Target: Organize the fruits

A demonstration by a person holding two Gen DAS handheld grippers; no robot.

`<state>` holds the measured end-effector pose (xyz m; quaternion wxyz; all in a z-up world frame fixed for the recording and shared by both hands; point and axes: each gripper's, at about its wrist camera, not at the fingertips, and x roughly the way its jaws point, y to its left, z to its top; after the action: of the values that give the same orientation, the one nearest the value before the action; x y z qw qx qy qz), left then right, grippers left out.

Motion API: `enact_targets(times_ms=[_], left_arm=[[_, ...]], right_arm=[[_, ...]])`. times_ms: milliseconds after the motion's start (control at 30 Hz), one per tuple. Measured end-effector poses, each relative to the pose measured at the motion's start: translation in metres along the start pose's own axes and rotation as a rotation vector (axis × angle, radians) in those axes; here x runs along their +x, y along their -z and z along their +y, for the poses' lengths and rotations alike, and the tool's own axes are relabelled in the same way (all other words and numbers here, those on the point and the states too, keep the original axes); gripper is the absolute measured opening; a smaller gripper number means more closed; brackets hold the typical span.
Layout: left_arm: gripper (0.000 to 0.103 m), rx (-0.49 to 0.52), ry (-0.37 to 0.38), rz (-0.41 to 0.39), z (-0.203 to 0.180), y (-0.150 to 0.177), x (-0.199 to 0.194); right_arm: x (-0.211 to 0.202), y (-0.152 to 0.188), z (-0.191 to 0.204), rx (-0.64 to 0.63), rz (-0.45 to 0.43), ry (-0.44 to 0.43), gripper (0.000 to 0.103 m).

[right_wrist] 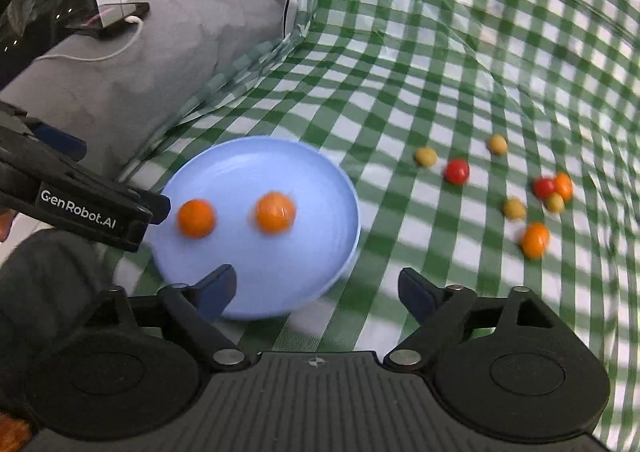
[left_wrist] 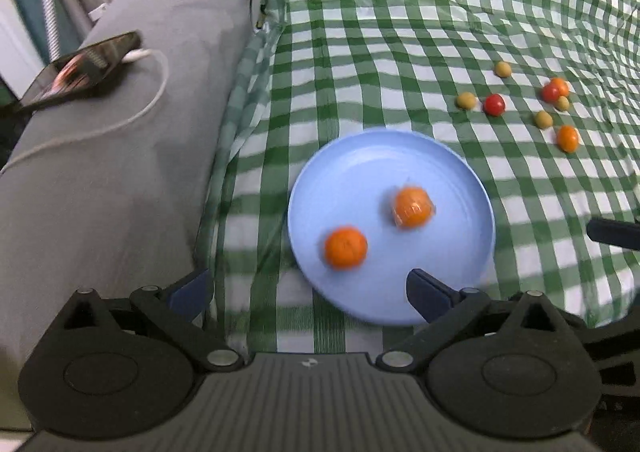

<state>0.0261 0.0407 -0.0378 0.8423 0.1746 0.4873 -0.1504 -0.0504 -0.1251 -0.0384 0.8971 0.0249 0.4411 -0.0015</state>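
Observation:
A light blue plate (left_wrist: 360, 156) lies on the green checked cloth and holds two orange fruits (left_wrist: 345, 247), one of them in clear wrap (left_wrist: 412, 207). The plate also shows in the right wrist view (right_wrist: 240, 160) with both oranges (right_wrist: 196, 218). Several small red, orange and yellow-green fruits (left_wrist: 494, 105) lie scattered to the plate's right (right_wrist: 457, 171). My left gripper (left_wrist: 308, 288) is open and empty over the plate's near left edge. My right gripper (right_wrist: 316, 288) is open and empty at the plate's near right edge.
A grey cushion (left_wrist: 132, 140) runs along the left, with a phone (left_wrist: 84, 68) on a white charging cable (left_wrist: 120, 120) on top. The checked cloth (left_wrist: 400, 32) is wrinkled and stretches far back and right. The left gripper's body (right_wrist: 80, 208) shows at the left of the right wrist view.

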Motion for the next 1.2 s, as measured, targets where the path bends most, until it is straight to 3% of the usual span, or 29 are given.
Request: enact_targets(times_ms=[167,600,900,1200], left_arm=[[0.102,-0.017,-0.015,-0.019,0.001,0.023,-0.030],[0.102,-0.035,-0.016,-0.099,-0.004,0.063,-0.090],[0.102,-0.027,-0.014,-0.139,-0.011,0.071,-0.112],[0.102,-0.005,-0.018,-0.139,-0.016,0.074,-0.113]], right_arm=[[-0.039,0.018,0.017,0.035,-0.007,-0.022,0.099],[-0.108,0.044,0.034,0.057,-0.133,0.030,0.100],[-0.125,0.054,0.038,0.050,-0.170,0.037,0.101],[-0.120,0.055,0.038,0.075,-0.123,0.060,0.101]])
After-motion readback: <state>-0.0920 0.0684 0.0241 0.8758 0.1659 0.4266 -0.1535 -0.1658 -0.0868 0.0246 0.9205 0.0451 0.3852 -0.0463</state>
